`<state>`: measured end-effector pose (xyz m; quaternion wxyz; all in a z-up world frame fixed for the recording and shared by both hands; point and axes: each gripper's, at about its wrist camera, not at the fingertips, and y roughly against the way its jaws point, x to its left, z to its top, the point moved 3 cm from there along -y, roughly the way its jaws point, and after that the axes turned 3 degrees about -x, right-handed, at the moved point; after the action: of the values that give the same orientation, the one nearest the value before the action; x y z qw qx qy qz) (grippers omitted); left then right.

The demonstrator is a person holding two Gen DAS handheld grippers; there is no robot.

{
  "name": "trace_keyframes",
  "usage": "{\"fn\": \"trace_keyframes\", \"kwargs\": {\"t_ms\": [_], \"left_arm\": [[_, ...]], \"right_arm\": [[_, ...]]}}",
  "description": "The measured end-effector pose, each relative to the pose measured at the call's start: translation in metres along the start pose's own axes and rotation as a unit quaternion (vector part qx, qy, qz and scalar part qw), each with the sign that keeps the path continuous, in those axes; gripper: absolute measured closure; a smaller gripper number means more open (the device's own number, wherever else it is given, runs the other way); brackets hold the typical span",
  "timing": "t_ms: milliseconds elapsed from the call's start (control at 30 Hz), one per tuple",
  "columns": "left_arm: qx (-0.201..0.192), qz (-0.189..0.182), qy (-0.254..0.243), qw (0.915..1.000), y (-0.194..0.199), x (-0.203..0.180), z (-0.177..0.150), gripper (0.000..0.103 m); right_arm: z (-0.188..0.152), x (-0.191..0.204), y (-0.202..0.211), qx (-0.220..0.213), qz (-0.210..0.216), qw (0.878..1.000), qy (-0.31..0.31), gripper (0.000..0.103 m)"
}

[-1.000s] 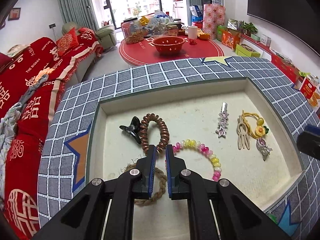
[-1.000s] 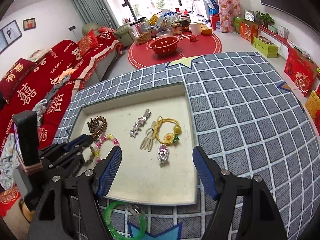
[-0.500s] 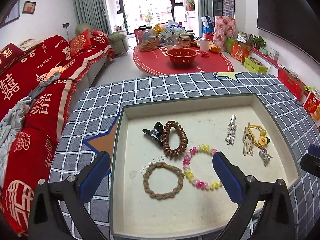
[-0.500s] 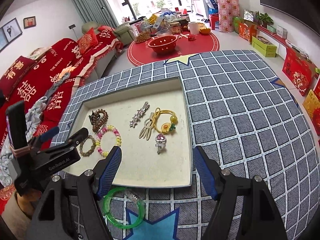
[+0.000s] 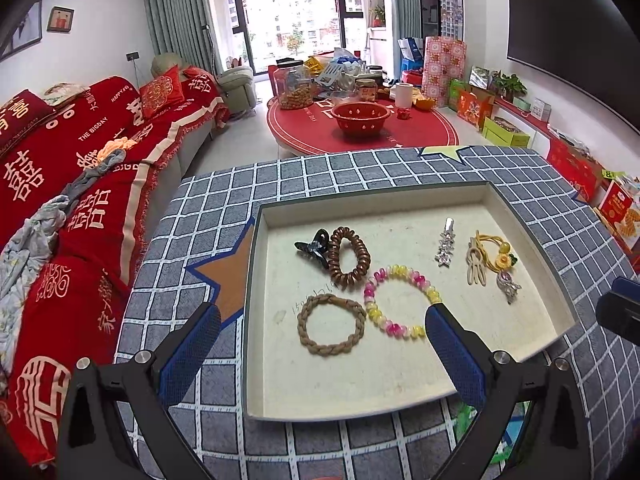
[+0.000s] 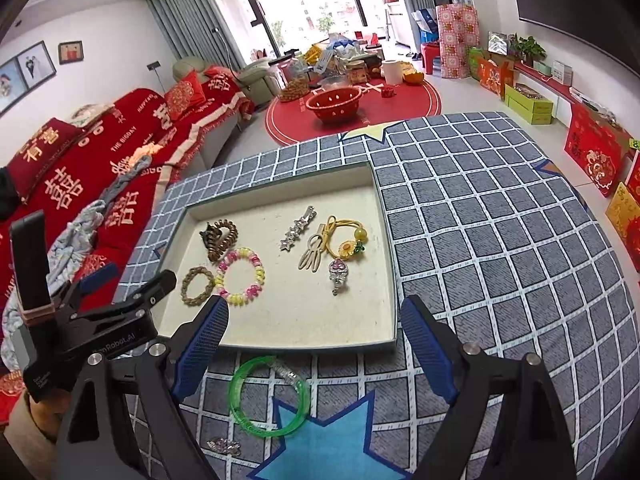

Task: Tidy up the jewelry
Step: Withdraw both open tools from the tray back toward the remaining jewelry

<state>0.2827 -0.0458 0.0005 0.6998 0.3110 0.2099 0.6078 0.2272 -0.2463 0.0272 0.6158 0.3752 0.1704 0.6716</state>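
Note:
A shallow cream tray (image 5: 532, 236) (image 6: 384, 216) lies on the grid-patterned table. In it lie a braided brown hair tie (image 5: 331, 330) (image 6: 197, 285), a pink-yellow bead bracelet (image 5: 400, 300) (image 6: 240, 276), a brown coil tie (image 5: 348, 257), a black claw clip (image 5: 314, 247), a star hairpin (image 5: 445, 242) (image 6: 298, 229), a beige clip (image 5: 475, 266), a yellow flower tie (image 5: 500, 254) (image 6: 348, 240) and a silver charm (image 6: 338, 274). My left gripper (image 5: 320, 348) is open and empty above the tray's near edge. My right gripper (image 6: 314, 338) is open and empty. A green bangle (image 6: 269, 396) lies on the table below it.
A small silver piece (image 6: 224, 446) lies on the table near the front edge. The left gripper's body (image 6: 100, 320) stands left of the tray. A red sofa (image 5: 60, 184) is at the left, and a red round rug with a bowl (image 5: 362, 118) beyond the table.
My left gripper opened, released the braided brown hair tie in the tray and drew back and up. My right gripper pulled back, bringing the green bangle into fuller view.

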Motion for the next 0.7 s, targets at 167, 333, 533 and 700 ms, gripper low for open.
{"fn": "trace_keyframes", "kwargs": {"t_ms": [167,333,533,700], "left_arm": [[0.006,-0.008,0.007,0.9999,0.011,0.003,-0.010,0.000],[0.010,-0.030,0.013,0.9994,0.022,0.006,-0.026,0.000],[0.023,-0.046,0.007,0.9987,0.035,0.005,-0.052,0.000],[0.032,-0.063,0.006,0.9975,0.045,0.000,-0.075,0.000]], "right_arm": [[-0.006,0.003,0.011,-0.007,0.008,1.000,-0.001,0.013],[-0.016,0.005,0.019,0.003,0.019,1.000,-0.007,0.013],[-0.035,0.006,0.019,0.038,0.012,0.999,0.007,0.013],[-0.053,0.002,0.016,0.064,0.015,0.998,0.003,0.013]]}}
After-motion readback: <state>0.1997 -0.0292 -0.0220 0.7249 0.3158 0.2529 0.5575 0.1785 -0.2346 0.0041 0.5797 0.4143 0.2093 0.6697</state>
